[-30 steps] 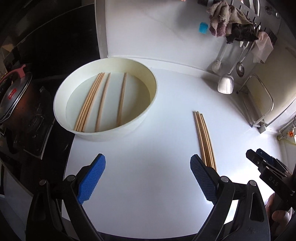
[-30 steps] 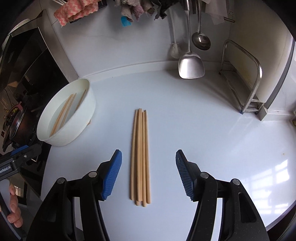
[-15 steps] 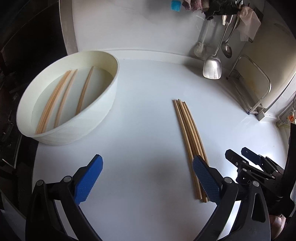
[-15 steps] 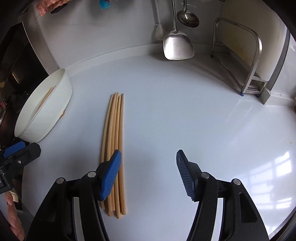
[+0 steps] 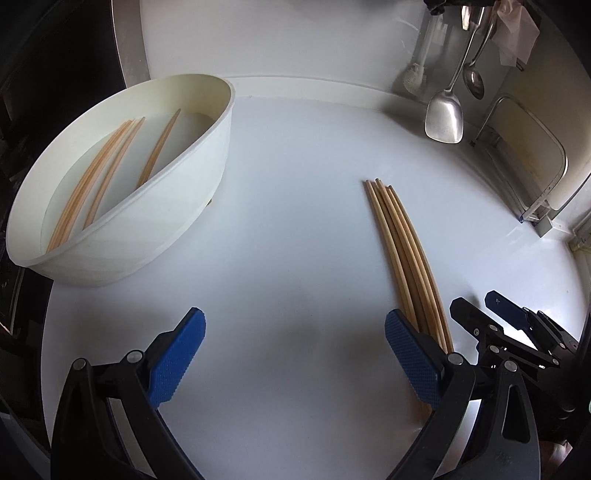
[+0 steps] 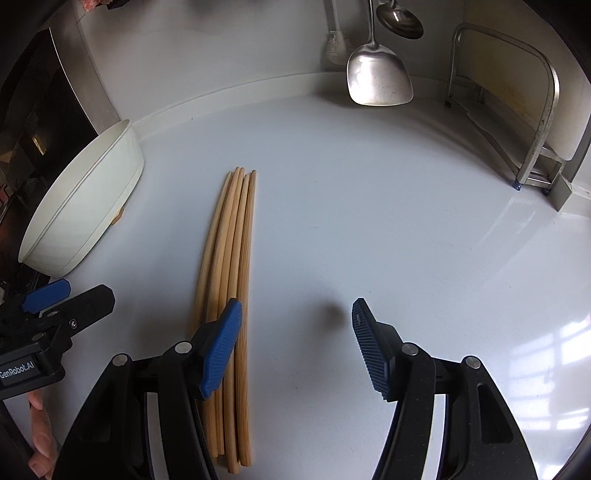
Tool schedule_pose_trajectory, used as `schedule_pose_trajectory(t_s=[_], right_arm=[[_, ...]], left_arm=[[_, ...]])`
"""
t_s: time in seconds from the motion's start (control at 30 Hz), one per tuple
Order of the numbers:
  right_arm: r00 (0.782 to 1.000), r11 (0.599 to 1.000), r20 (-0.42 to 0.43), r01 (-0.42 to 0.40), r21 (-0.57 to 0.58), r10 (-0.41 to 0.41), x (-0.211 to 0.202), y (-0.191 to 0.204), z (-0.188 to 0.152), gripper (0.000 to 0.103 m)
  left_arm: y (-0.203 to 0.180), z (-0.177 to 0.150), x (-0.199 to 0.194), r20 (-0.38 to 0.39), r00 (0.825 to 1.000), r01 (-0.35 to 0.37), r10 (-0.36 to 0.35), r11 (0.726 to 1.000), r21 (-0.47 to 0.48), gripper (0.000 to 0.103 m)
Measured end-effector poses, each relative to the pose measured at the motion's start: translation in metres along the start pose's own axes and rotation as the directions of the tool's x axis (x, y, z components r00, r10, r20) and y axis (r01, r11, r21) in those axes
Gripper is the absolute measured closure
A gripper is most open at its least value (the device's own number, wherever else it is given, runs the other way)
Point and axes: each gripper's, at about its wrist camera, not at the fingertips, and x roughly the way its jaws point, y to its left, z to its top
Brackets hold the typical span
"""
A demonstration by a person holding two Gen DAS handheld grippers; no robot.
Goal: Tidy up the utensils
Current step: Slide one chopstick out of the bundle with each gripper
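Far left: white basin on the white tabletop, close to the dark stove edge. Inside it lie several wooden chopsticks, one group bunched together and one stick set apart to their right; their near ends are hidden by the basin wall.

Left tongs: low over the tabletop, pointing toward the back wall, jaws spread wide with nothing between the blue pads. In the right wrist view the same tool shows at the left edge, level with the near end of the loose bundle, with fingers of the person's left hand visible below it.

Centre: bundle of loose chopsticks, about five, lying side by side on the tabletop and running front to back, well apart from the basin. In the left wrist view the bundle passes just behind the right-hand blue pad.

Right tongs: low, pointing toward the back wall, jaws spread wide, gripping nothing. The left blue pad overlaps the bundle's near portion in view; contact cannot be told. The bundle lies outside the gap.

Back right: steel spatula and ladle hanging on the wall, a metal rack beside them.
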Motion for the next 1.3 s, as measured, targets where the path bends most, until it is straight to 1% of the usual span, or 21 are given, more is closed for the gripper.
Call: schedule_pose_trajectory(t_s=[0.2, 0.37, 0.5, 0.67, 0.73, 0.83, 0.9, 1.07, 1.17, 1.3], right_arm=[[1.0, 1.0, -0.012, 0.002, -0.025, -0.002, 0.006, 0.004, 0.002, 0.043], [1.0, 0.998, -0.011, 0.015, -0.068, -0.016, 0.008, 0.01, 0.002, 0.043], [0.998, 0.991, -0.002, 0.057, -0.124, -0.057, 0.008, 0.016, 0.001, 0.043], [0.998, 0.985, -0.012, 0.067, -0.16, -0.07, 0.009, 0.017, 0.001, 0.043], [0.996, 0.981, -0.021, 0.084, -0.174, -0.089, 0.011, 0.017, 0.0, 0.043], [0.996, 0.983, -0.002, 0.089, -0.161, -0.09, 0.008, 0.011, 0.002, 0.043], [0.996, 0.985, -0.004, 0.09, -0.147, -0.092, 0.008, 0.004, 0.003, 0.043], [0.993, 0.986, -0.001, 0.114, -0.121, -0.115, 0.007, -0.011, 0.002, 0.043], [0.993, 0.988, 0.002, 0.114, -0.102, -0.115, 0.004, -0.02, 0.002, 0.043], [0.993, 0.988, 0.007, 0.12, -0.096, -0.12, 0.002, -0.028, 0.001, 0.043]], left_arm=[[0.003, -0.001, 0.004, -0.013, 1.0, 0.002, -0.002, 1.0, -0.019, 0.007], [0.004, -0.001, 0.005, -0.015, 1.0, -0.002, 0.002, 1.0, -0.026, 0.007], [0.002, -0.001, 0.004, -0.005, 1.0, -0.014, 0.014, 1.0, -0.016, 0.007], [-0.003, -0.001, 0.004, 0.001, 1.0, -0.019, 0.019, 1.0, 0.001, 0.007], [-0.004, -0.001, 0.004, 0.002, 1.0, -0.016, 0.016, 1.0, -0.001, 0.007], [-0.006, -0.001, 0.006, -0.001, 1.0, -0.012, 0.012, 1.0, -0.001, 0.007], [-0.008, -0.001, 0.008, -0.005, 1.0, -0.008, 0.008, 1.0, 0.002, 0.007], [-0.022, -0.002, 0.014, -0.012, 1.0, 0.005, -0.005, 1.0, 0.026, 0.007], [-0.031, -0.002, 0.017, -0.016, 1.0, 0.01, -0.009, 0.999, 0.038, 0.007], [-0.036, -0.001, 0.025, -0.038, 0.999, 0.015, -0.014, 1.0, 0.023, 0.007]])
